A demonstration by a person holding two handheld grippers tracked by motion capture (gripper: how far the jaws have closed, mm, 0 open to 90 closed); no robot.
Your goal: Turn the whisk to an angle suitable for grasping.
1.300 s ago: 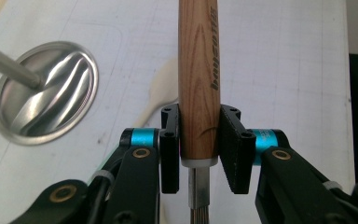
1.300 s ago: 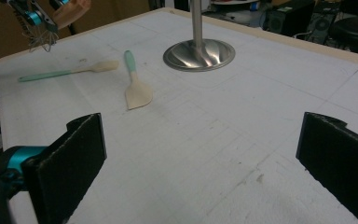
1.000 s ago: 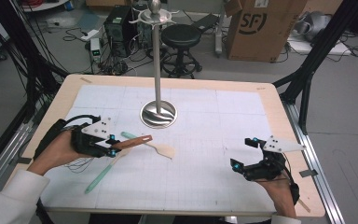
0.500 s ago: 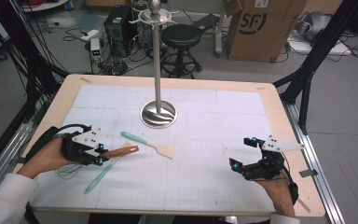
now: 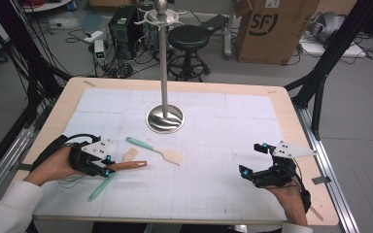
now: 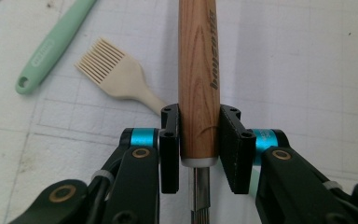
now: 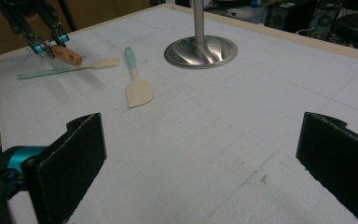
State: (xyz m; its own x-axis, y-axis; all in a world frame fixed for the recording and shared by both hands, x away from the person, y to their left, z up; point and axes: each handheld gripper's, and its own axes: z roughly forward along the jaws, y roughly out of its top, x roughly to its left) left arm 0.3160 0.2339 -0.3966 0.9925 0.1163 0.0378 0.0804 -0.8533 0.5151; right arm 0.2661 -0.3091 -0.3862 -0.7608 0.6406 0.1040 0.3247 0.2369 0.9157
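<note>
The spatula [image 5: 156, 150] lies before the stand [image 5: 164, 118], right of the brush [image 5: 110, 172].

The wooden handle [image 6: 199, 70] is a round, brown, grained stick with dark lettering along it (the words are unreadable) and a metal collar at one end. It lies nearly level, low over the table [image 5: 213, 194], across a green-handled brush [image 6: 116, 74].

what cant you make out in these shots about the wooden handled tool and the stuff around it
- Wooden-handled tool: its working end is cut off by the bottom edge of the left gripper view and hidden under the left hand-held gripper in the high view.
- Lettering on the wooden handle: blurred, unreadable.
- Stand: its top is cut off in the right gripper view.
</note>
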